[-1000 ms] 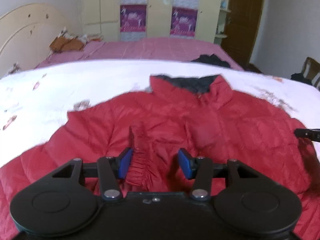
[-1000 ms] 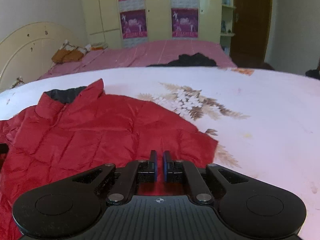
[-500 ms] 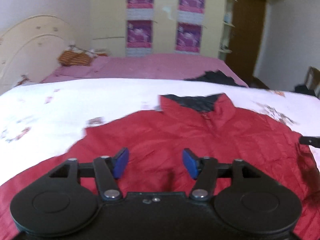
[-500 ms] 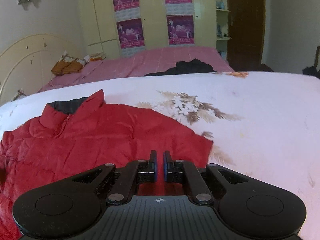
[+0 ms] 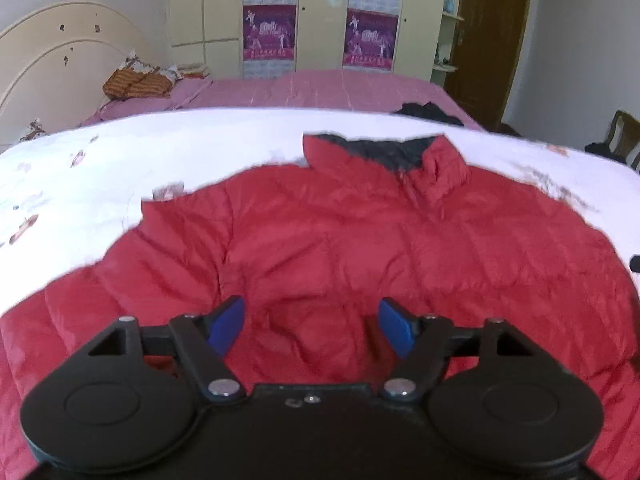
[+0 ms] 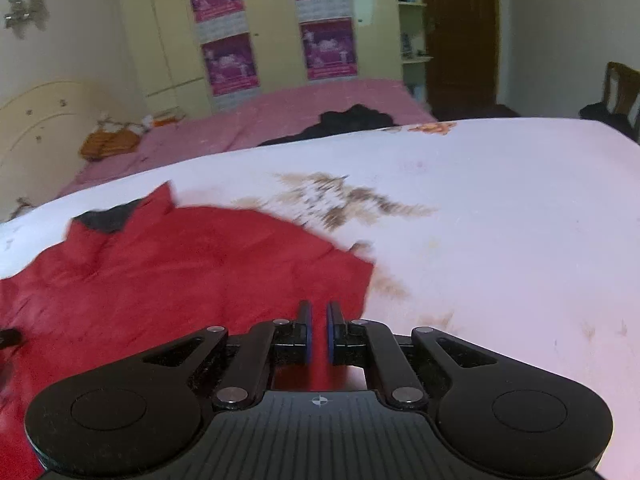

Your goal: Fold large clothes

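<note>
While the jacket [image 5: 360,240] lies spread on the bed [image 6: 500,220] ahead of both tools, the left tool [image 5: 312,322] gapes empty above it; the right tool [image 6: 318,332] looks pinched together, grip unclear, so puffy fabric may slip.

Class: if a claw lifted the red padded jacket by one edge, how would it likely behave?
The jacket would probably sag and drape, since it lies limp with soft wrinkles on the bed. Its puffy quilting suggests it is light for its bulk. The smooth shell may be slippery, though the blur limits certainty.
</note>
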A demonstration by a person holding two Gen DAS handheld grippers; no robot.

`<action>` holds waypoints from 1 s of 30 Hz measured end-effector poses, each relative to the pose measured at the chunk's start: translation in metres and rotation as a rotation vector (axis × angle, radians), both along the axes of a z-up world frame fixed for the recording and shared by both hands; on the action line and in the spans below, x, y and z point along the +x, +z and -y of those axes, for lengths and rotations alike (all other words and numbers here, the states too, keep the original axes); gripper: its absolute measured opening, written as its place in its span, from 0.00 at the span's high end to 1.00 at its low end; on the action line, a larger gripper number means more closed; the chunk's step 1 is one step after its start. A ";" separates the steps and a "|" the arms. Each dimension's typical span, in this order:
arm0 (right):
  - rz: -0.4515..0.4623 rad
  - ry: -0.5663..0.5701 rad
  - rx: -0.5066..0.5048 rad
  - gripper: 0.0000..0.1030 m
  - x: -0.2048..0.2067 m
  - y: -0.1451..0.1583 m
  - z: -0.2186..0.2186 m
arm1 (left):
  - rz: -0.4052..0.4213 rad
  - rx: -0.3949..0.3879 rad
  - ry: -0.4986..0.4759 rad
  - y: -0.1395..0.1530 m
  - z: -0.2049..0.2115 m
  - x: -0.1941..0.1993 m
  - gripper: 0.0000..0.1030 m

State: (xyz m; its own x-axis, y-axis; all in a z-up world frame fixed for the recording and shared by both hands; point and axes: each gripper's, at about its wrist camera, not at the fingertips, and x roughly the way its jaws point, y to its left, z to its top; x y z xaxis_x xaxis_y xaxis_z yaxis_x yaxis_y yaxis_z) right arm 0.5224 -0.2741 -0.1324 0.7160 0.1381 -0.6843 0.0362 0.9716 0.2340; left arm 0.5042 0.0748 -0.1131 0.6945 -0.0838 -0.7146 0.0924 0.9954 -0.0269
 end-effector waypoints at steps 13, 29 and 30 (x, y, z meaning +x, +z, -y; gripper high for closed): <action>0.064 -0.049 -0.062 0.10 -0.051 0.019 -0.015 | 0.023 -0.014 0.143 0.012 -0.030 -0.030 0.01; -0.005 0.082 -0.002 0.47 -0.091 0.014 -0.046 | 0.063 -0.420 0.829 0.002 -0.220 -0.235 0.32; 0.000 0.094 -0.006 0.47 -0.089 0.015 -0.051 | 0.084 -0.434 0.864 0.003 -0.228 -0.245 0.32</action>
